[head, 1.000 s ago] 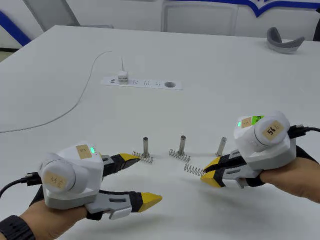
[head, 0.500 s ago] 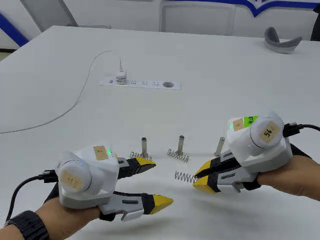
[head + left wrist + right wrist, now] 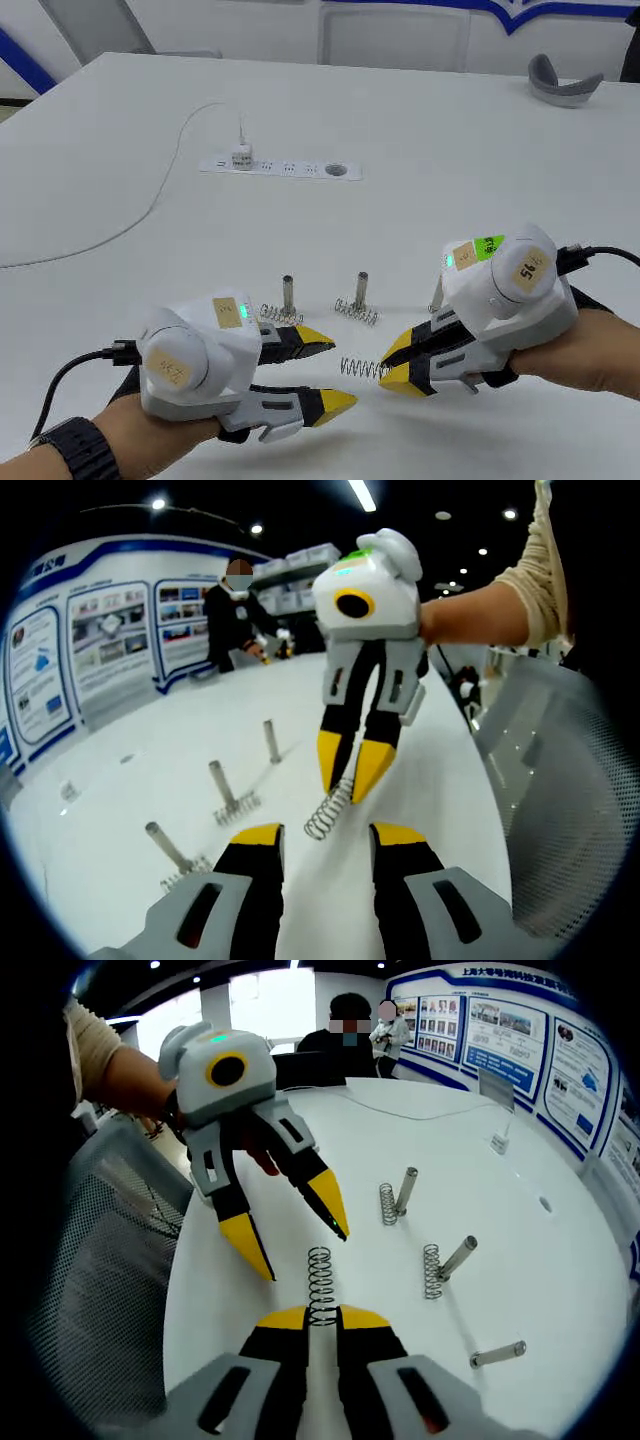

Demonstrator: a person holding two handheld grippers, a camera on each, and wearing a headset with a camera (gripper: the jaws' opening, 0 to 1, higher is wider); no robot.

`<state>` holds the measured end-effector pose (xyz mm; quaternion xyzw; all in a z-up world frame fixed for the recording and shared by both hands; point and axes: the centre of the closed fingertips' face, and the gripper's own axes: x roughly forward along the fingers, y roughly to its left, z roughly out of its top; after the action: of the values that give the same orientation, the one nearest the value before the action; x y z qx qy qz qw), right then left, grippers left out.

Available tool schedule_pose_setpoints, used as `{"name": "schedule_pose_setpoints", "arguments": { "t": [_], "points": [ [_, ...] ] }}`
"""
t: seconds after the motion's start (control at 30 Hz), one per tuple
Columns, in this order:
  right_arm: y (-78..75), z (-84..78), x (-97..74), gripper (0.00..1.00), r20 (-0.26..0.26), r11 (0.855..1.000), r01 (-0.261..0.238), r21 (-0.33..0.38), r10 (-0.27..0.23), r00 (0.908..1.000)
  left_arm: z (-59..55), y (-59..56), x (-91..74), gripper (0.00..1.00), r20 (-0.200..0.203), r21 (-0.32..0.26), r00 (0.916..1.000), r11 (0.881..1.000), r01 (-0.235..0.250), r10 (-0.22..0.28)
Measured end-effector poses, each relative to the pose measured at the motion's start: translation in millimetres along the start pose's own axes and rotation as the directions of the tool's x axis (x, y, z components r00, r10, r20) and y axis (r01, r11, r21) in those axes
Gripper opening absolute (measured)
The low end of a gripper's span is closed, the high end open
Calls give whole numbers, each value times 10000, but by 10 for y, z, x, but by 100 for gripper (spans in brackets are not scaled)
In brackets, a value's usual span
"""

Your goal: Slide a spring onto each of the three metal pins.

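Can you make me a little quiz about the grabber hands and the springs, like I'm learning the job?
1. True or false: the left gripper is shut.
2. Which gripper holds a spring by its end? A) left B) right C) neither
3. Fill in: ___ metal pins are on the table.

Key: 1 false, its jaws stand open. 2 B, the right gripper. 3 three.

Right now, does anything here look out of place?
One spring lies on its side beside the left pin, another spring beside the middle pin, neither slid on. A third spring juts from the right gripper's shut fingers.
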<state>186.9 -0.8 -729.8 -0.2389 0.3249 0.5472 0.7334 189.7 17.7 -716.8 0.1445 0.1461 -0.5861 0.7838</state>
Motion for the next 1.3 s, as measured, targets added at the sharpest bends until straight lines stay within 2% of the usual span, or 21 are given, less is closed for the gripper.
{"name": "schedule_pose_setpoints", "arguments": {
  "t": [0.6,1.0,1.3],
  "points": [
    [88,48,2,11,-49,9991,-334,-272,332,9994,-21,-34,28,17,-129,243,9999,9997,77,-74],
    [127,137,-74,12,193,9989,-471,-45,472,9987,-54,-43,34,13,-335,676,9994,9977,6,17],
    [130,269,-121,11,487,9987,-515,-34,516,9975,-75,-60,37,12,-352,558,9994,9984,47,-28]
  ]
}}
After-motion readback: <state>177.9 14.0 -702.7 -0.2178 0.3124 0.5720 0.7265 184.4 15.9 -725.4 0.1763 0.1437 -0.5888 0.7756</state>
